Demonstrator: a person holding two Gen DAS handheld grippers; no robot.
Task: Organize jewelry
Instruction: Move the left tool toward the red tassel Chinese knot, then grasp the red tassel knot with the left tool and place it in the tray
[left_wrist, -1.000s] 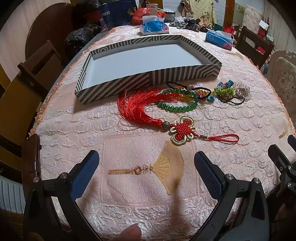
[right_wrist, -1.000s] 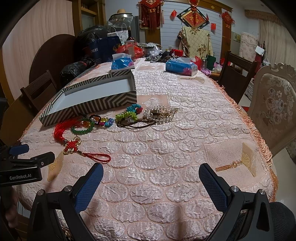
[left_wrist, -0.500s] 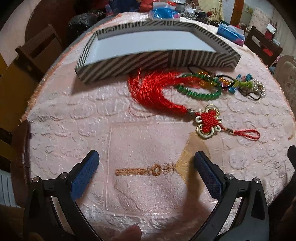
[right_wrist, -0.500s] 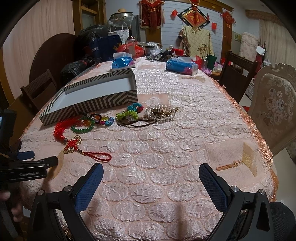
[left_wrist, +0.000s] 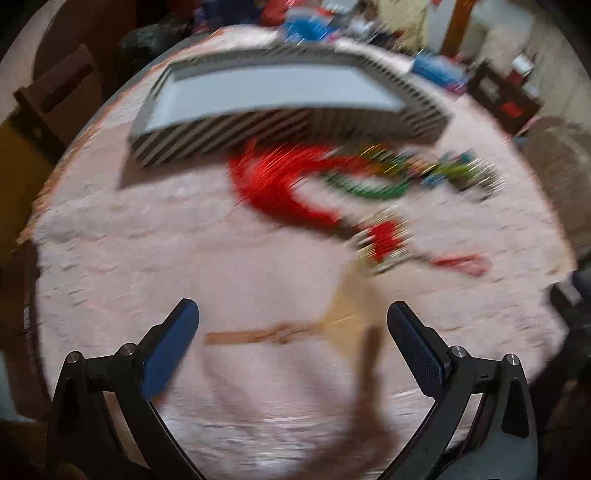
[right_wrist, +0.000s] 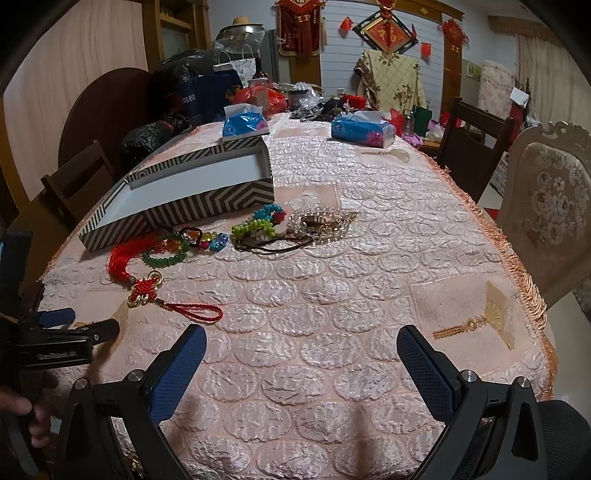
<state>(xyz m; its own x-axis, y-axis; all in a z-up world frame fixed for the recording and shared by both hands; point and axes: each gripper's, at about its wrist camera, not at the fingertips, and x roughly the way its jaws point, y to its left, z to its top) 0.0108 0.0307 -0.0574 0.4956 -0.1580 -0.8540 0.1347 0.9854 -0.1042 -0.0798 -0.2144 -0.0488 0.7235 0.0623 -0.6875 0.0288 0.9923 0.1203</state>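
Hovering low over the near edge of the table (right_wrist: 369, 229), the right gripper (right_wrist: 301, 354) points forward along the pink tablecloth with its fingers spread wide and nothing between the blue pads (right_wrist: 177, 373). The left gripper (left_wrist: 291, 332) is likewise released, jaws wide apart and empty, aimed across the cloth toward the striped box (left_wrist: 236, 136); its own view is heavily motion-blurred. From the right wrist view the left gripper (right_wrist: 79, 323) appears at the left edge, held level just above the table rim, with a hand (right_wrist: 26, 413) gripping its handle below.

The red knot tassel (right_wrist: 147, 288) lies flat on the cloth, just ahead of the left gripper. Its long axis runs diagonally: the fringe end (right_wrist: 123, 254) lies toward the box, the cord loop (right_wrist: 195, 312) toward the near edge and the right gripper. A green bead bracelet (right_wrist: 164, 258) lies touching the fringe. Beside it, in a loose row in front of the box wall, lie coloured beads (right_wrist: 208, 240), a lime and blue bead piece (right_wrist: 260, 223), a dark cord (right_wrist: 273, 245) and a pale chain cluster (right_wrist: 319, 223). The box is open, its white floor bare where visible.
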